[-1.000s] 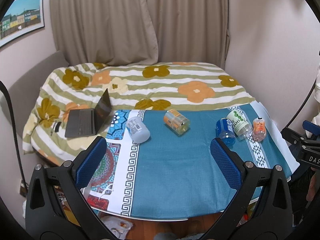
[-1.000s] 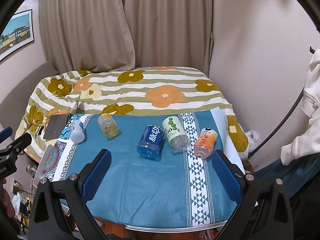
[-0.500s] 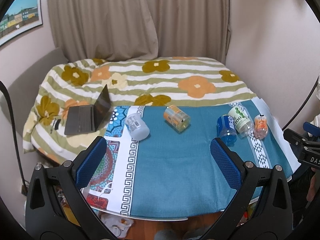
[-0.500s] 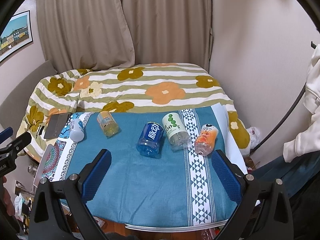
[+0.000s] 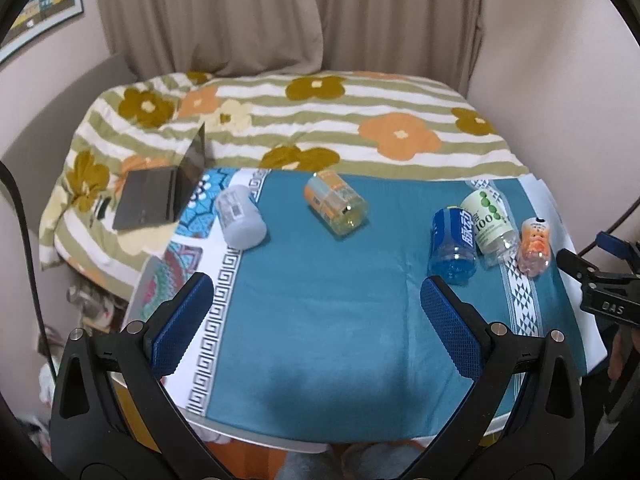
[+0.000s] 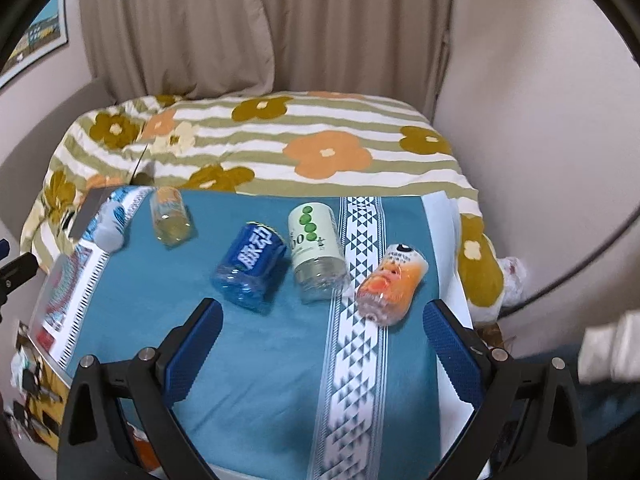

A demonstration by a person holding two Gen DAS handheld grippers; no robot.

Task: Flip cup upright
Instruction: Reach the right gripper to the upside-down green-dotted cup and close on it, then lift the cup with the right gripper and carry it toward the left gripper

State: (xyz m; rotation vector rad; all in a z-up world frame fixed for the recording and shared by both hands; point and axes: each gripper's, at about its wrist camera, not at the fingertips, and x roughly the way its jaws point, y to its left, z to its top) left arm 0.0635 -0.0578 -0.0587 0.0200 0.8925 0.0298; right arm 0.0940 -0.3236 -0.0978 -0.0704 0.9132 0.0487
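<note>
Several cut-bottle cups lie on their sides on a blue tablecloth. From left: a white cup, an orange-labelled clear cup, a blue cup, a green-dotted white cup and a small orange cup. My left gripper is open and empty above the cloth's near middle. My right gripper is open and empty, close in front of the blue, green-dotted and orange cups.
A floral striped quilt covers the bed behind the table. An open laptop lies on it at the left. Curtains hang at the back. The right gripper's body shows at the left view's right edge.
Both grippers have moved forward and lower towards the table. The cups look larger and closer, most of all in the right wrist view. No cup has moved.
</note>
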